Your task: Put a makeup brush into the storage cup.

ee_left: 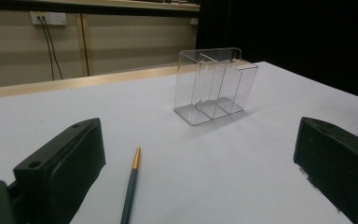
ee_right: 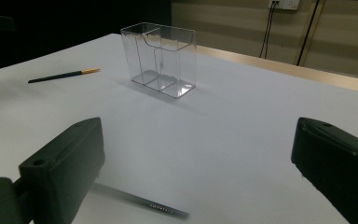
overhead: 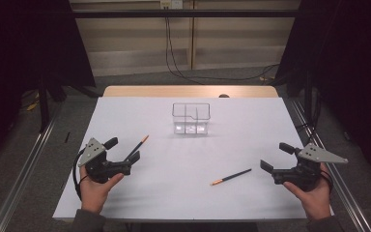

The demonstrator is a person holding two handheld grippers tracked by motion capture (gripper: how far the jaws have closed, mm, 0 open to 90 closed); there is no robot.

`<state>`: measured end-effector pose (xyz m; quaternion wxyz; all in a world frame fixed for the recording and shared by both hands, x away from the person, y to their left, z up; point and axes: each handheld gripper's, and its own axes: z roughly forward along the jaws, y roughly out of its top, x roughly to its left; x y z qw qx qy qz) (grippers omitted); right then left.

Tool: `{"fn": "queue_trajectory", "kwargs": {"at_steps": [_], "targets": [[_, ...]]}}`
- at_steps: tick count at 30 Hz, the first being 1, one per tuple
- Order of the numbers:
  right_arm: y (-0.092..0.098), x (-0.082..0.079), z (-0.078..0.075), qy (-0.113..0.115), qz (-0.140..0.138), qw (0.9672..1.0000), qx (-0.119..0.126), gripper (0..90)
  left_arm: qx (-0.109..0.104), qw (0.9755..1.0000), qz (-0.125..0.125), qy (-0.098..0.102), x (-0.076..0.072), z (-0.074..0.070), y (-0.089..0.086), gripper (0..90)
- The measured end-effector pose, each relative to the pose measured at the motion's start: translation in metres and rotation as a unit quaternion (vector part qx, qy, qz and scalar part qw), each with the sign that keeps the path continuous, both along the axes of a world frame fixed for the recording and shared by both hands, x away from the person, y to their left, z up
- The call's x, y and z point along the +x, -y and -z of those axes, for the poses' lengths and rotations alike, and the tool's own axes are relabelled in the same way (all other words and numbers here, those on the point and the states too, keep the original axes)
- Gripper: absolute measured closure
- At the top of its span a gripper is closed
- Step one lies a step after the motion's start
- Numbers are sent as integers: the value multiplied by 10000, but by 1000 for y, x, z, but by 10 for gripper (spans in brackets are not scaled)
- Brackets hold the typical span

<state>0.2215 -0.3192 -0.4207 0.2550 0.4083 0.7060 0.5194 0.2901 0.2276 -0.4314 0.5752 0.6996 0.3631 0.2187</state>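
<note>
White table (overhead: pixel 183 183): both claws spread, empty; left claw (overhead: pixel 121 153) beside pencil (overhead: pixel 138 147); right claw (overhead: pixel 275 157) hovering.

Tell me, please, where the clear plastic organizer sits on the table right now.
In the high view the clear organizer stands upright at the table's far middle, apart from both pencils, the left one and the right one.

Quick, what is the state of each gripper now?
Left gripper: open, holding nothing, one pencil lies near its jaws.
Right gripper: open, holding nothing.
</note>
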Motion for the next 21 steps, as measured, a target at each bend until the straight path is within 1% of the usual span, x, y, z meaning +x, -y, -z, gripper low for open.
{"fn": "queue_trajectory", "kwargs": {"at_steps": [2, 4, 5, 6, 7, 9, 11, 12, 13, 17, 18, 19, 20, 21], "targets": [[0, 0, 0, 0, -20, 10000, -8, 20, 2, 10000, 26, 3, 1, -1, 1, 18], [0, -1, 1, 3, -16, 10000, -8, 20, -18, 10000, -11, -13, 3, -1, 3, 18], [0, -1, 1, -1, -24, 10000, -4, 20, 39, 10000, -17, 10, 4, -1, 2, 18], [0, -1, 1, 7, -24, 10000, -1, 20, -25, 10000, -14, -1, 5, -1, 2, 18], [0, -1, 1, 14, -16, 10000, -18, 20, 0, 10000, -25, 6, 6, -1, 1, 18], [0, -1, 1, 12, -22, 10000, -15, 20, -28, 10000, -31, 9, 7, -1, 1, 19], [0, -1, 1, 16, -21, 10000, -13, 20, -18, 10000, 14, 2, 9, 0, 1, 20], [-1, -1, 0, 15, -59, 10000, -23, 20, -3, 10000, -45, -4, 10, -1, 1, 20], [-2, -1, 0, 10, -50, 10000, -22, 20, -86, 10000, -45, 6, 11, -1, 1, 20], [-3, 0, 2, -2, -94, 10000, -26, 20, -55, 10000, 9, 37, 16, -2, 2, 20], [-4, 0, 2, -18, -82, 10000, -11, 20, -63, 10000, -8, 18, 16, -1, 3, 20], [-4, 1, 2, -23, -78, 10000, -19, 20, -98, 9999, 27, -12, 18, -1, 3, 20], [-4, 1, 3, -16, -98, 9999, -20, 20, -34, 10000, 36, -12, 18, 0, 4, 20], [-4, 1, 3, -16, -98, 9999, -20, 20, -34, 10000, 36, -12, 18, 0, 4, 20]]}}
